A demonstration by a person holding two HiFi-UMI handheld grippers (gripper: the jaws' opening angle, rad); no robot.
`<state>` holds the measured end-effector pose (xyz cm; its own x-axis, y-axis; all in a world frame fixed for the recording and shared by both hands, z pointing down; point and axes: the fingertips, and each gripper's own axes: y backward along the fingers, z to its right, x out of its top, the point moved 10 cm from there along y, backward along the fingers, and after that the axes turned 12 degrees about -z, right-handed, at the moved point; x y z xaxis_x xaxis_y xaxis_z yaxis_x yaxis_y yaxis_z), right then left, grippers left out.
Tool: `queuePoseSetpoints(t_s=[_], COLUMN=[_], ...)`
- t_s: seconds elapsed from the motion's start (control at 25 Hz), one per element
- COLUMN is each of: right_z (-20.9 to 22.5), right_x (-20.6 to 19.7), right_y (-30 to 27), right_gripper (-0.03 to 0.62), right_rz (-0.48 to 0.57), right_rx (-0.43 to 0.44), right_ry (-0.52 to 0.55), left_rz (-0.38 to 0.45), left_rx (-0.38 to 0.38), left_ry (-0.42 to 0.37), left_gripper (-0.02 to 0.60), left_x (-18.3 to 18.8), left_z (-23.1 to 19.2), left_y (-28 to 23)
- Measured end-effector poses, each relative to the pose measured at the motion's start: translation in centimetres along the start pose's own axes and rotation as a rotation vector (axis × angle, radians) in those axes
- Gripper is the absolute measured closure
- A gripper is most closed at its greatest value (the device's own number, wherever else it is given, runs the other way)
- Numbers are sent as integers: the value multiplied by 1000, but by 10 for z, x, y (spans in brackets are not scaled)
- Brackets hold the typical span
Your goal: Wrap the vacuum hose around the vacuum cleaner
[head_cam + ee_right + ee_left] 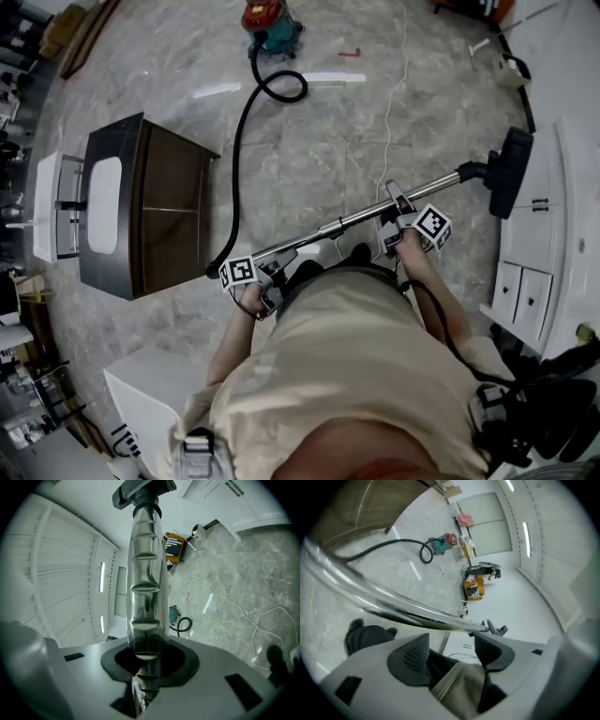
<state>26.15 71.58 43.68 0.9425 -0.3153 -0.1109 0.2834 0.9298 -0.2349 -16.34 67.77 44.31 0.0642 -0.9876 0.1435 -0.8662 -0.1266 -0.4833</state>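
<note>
Clamped on the metal wand (pixel 375 214) with right claw (pixel 147 663), left claw (pixel 452 648) open beside it, presumably for carrying hose (pixel 234 159) toward vacuum cleaner (pixel 272 23).

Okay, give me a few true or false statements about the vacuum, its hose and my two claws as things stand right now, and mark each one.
1. The right claw is clamped on the metal wand. True.
2. The left claw is closed on the hose. False: its jaws stand apart with nothing pressed between them; the wand passes just beyond them.
3. The hose is already wound around the vacuum cleaner. False: it trails across the floor, with one loop beside the cleaner.
4. The vacuum cleaner stands well away from the person. True.
5. The black floor head lies detached beside the cleaner. False: it sits on the wand's far end.
</note>
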Motion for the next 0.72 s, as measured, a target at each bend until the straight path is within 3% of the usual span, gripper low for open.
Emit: queuePoseSetpoints(t_s=[0.16,0.28,0.36,0.48,0.72], right_z=[-13,-36,-52,-70,-84], right_x=[25,41,52,65,91], right_y=[-24,-49,-67,-96,-155], right_gripper=[505,505,505,505,505], right_rz=[-79,-139,-170,-201,-251], right_rx=[-5,26,37,26,-3], right_ry=[118,236,303,365,388], left_rz=[-143,-187,-215,-255,-306], left_rx=[237,420,491,493,388], left_ry=[-329,-545,-664,-791,-975], left_gripper=[290,290,290,290,290], left_x=[-1,11,28,62,149], left_z=[39,63,81,104,141], left_y=[6,7,-1,-21,-68])
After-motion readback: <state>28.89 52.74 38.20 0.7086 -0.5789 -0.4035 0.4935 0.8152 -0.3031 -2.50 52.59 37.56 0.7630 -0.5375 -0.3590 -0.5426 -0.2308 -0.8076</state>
